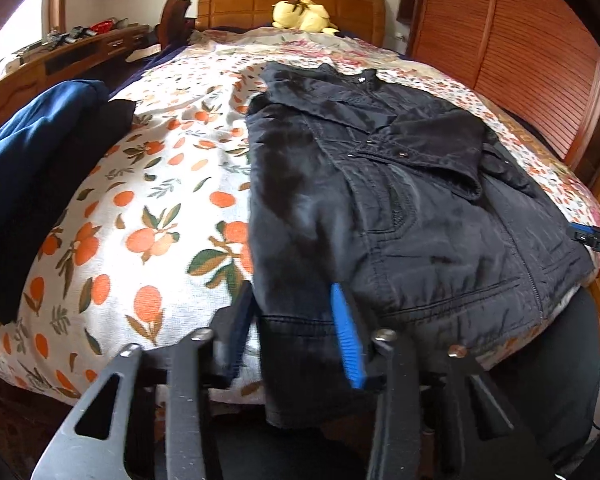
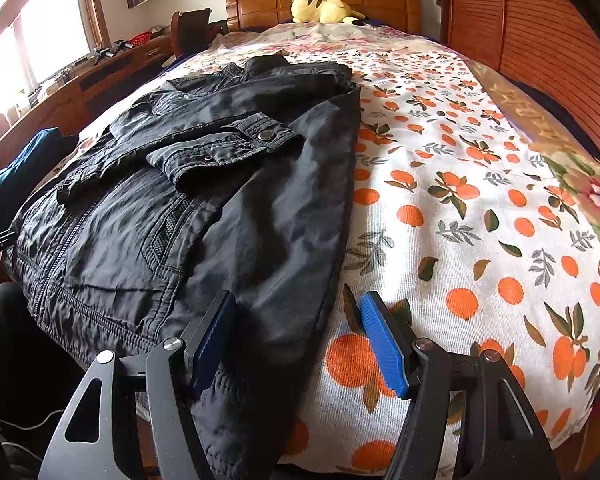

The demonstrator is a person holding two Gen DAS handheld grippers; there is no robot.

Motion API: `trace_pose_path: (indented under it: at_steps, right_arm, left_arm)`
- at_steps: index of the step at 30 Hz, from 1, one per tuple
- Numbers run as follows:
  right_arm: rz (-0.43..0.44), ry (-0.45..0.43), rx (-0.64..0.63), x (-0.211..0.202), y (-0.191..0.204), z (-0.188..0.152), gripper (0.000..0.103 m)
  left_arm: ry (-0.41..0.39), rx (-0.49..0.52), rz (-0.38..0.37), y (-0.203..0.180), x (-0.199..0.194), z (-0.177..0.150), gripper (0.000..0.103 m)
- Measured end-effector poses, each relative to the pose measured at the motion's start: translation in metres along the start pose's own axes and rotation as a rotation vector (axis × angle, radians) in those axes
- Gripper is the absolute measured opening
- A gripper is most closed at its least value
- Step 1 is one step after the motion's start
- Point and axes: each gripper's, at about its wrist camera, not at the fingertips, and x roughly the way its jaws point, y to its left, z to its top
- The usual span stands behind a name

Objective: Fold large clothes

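Observation:
A black jacket lies on the bed with both sleeves folded across its front; it also shows in the right wrist view. My left gripper is open, its blue-padded jaws straddling the jacket's near left hem corner, which hangs over the bed edge. My right gripper is open, its jaws on either side of the jacket's near right hem edge. The right gripper's tip shows at the far right of the left wrist view.
The bed has an orange-fruit print sheet and a wooden headboard. A yellow plush toy sits at the head. Folded dark blue and black clothes lie at the left. A wooden slatted wardrobe stands right; a desk left.

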Motion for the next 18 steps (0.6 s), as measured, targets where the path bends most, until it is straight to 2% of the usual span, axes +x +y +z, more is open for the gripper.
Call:
trace_pose_path:
  at_steps: [2, 7, 11, 12, 14, 16, 17, 18]
  right_arm:
    - [-0.005, -0.006, -0.008, 0.002, 0.003, 0.0, 0.067]
    - [0.006, -0.016, -0.01, 0.007, 0.004, -0.002, 0.067]
    - [0.016, -0.022, -0.011, 0.008, 0.002, -0.004, 0.066]
    - [0.025, -0.024, -0.017, 0.007, 0.003, -0.004, 0.059]
    - [0.017, -0.019, -0.069, 0.005, 0.01, -0.004, 0.048]
    - [0.028, -0.018, -0.089, 0.003, 0.013, -0.002, 0.034]
    - [0.049, -0.026, -0.087, 0.002, 0.014, -0.002, 0.024]
    - [0.05, -0.033, -0.093, 0.002, 0.015, -0.001, 0.02]
  left_arm:
    - [0.0, 0.021, 0.006, -0.004, -0.002, 0.002, 0.03]
    - [0.002, 0.031, 0.033, -0.008, 0.0, 0.001, 0.03]
    - [0.005, 0.01, 0.02, -0.004, 0.003, 0.001, 0.03]
    - [0.009, 0.012, 0.019, -0.004, 0.002, 0.001, 0.03]
    - [0.009, 0.042, 0.026, -0.009, -0.001, 0.002, 0.014]
    - [-0.004, 0.063, 0.034, -0.016, -0.006, 0.004, 0.01]
    - [-0.016, 0.068, 0.03, -0.019, -0.01, 0.006, 0.009]
    - [-0.028, 0.07, 0.025, -0.022, -0.013, 0.008, 0.009]
